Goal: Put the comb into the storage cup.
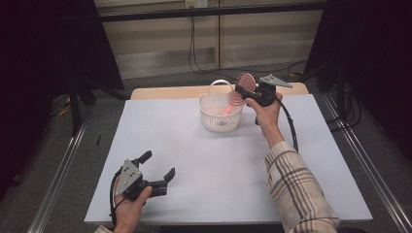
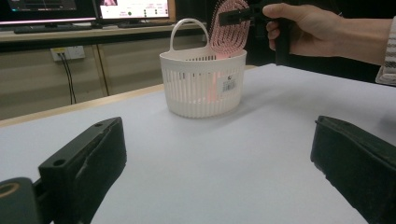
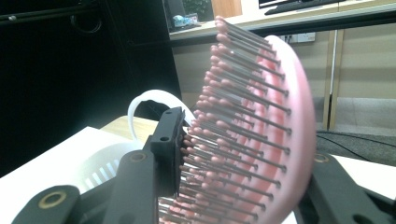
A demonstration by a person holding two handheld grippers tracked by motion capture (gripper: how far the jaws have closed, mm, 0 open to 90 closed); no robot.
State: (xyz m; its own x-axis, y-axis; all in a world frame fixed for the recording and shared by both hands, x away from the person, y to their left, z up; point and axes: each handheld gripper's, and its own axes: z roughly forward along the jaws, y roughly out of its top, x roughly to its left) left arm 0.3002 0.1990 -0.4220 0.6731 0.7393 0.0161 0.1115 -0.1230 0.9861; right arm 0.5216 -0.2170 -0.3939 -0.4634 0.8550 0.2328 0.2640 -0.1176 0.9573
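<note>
The right gripper (image 1: pixel 248 91), clamped on a pink paddle hairbrush (image 1: pixel 241 90) whose handle dips into the white basket (image 1: pixel 220 118) near the tabletop's far edge, grips bristles on one side, so the brush may twist loose, while the left gripper (image 1: pixel 159 165) sits empty, jaws wide.

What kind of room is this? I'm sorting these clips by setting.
Probably a lab or recording workspace, not a home: a table under a plain white sheet, dark curtains on both sides, monitors on a back counter, and loose cables hanging down the wall.
</note>
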